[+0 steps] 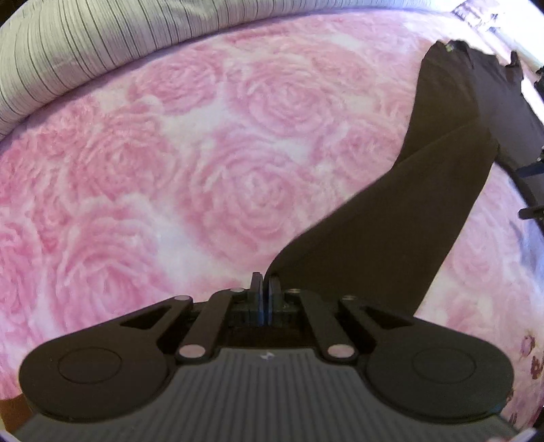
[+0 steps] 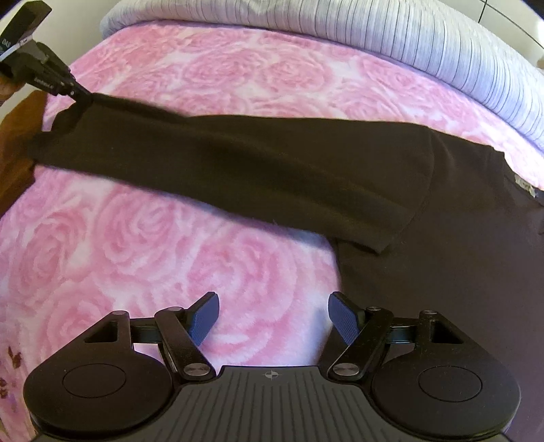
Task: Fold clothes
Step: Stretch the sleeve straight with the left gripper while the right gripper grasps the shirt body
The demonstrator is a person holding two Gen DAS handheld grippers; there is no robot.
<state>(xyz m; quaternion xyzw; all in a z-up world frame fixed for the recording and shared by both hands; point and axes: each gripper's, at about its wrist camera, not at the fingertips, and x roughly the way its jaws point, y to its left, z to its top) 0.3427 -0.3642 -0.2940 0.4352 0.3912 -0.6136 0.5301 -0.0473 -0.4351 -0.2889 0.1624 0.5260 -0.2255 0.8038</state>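
Your right gripper (image 2: 273, 314) hangs nearest, its blue-padded jaws spread wide over the pink rose-patterned fleece blanket (image 2: 142, 244) with nothing between them. Behind that blanket lies a grey striped bedcover (image 2: 391, 30). Across the blanket stretches the dark brown long-sleeved garment (image 2: 459, 272), body flat at the right, one sleeve (image 2: 238, 159) pulled out to the left. Your left gripper (image 2: 83, 97) is clamped on that sleeve's cuff corner, jaws pressed together.
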